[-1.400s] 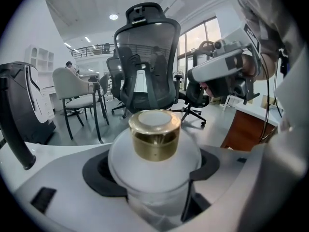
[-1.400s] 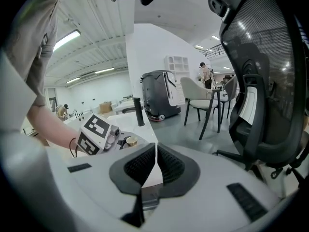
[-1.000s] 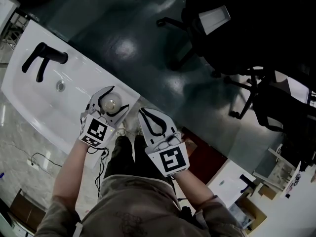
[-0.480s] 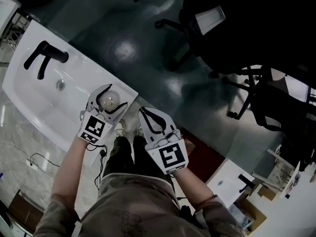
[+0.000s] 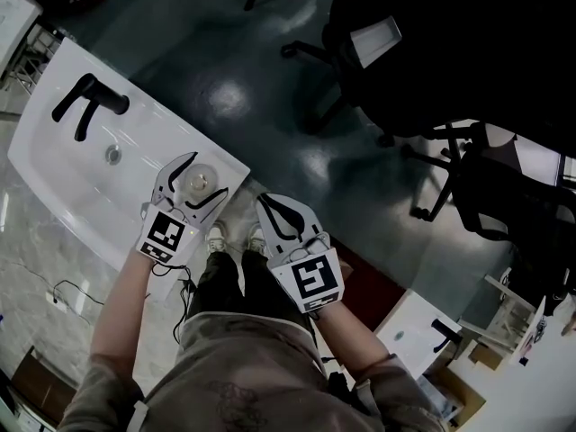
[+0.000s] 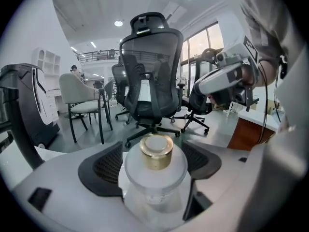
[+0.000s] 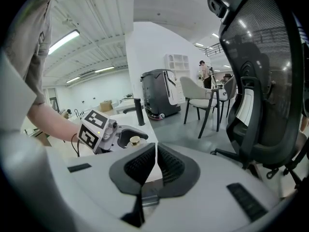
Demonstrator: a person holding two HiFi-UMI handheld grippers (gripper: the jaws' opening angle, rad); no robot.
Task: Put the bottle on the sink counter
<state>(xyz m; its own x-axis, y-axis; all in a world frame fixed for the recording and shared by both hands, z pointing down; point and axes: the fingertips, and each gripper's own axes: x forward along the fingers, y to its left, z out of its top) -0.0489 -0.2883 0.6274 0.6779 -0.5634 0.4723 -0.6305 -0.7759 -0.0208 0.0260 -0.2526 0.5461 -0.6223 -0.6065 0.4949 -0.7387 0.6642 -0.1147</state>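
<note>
The bottle [image 5: 195, 181], frosted clear with a gold cap, stands upright on the near right corner of the white sink counter [image 5: 72, 165]. My left gripper [image 5: 209, 175] straddles it. Its jaws are opening: in the left gripper view the bottle [image 6: 155, 166] sits between the black pads [image 6: 107, 167], with a thin gap on the right side. My right gripper [image 5: 262, 200] hangs shut and holds nothing, off the counter's edge, above the floor. Its pads [image 7: 166, 164] meet in the right gripper view, where the bottle's cap [image 7: 134, 140] shows in the left gripper [image 7: 126, 137].
A black faucet [image 5: 90, 102] and a drain [image 5: 112, 154] lie in the basin to the left of the bottle. Black office chairs [image 5: 423, 70] stand on the dark floor beyond. The person's legs and shoes [image 5: 232, 237] are below the counter edge.
The left gripper's jaws have spread a little wider around the bottle, which stays standing on the counter. The right gripper has hardly moved.
</note>
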